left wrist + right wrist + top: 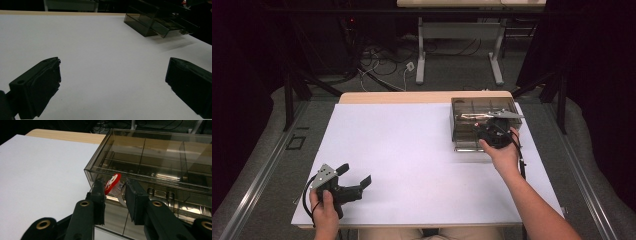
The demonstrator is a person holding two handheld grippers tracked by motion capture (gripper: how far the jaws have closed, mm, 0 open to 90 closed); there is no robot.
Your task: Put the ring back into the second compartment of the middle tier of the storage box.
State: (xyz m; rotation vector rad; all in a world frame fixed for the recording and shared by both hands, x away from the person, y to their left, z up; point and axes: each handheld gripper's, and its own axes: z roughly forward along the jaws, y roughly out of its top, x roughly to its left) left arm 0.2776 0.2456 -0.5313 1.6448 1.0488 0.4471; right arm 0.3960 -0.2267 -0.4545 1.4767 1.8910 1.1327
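Smoked plastic box: table's far right
Right gripper: clamping a red-and-white disc at box
Left gripper: jaws wide, over white tabletop

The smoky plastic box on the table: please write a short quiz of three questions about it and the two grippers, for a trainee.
1. True or false: the left gripper is closed on a small item.
2. What is between the right gripper's jaws?
A. a red and white item
B. a blue pen
C. nothing
3. On which side of the table does the compartment box stand?

Key: 1 false, its jaws are wide apart. 2 A, the red and white item. 3 the person's right, far side.
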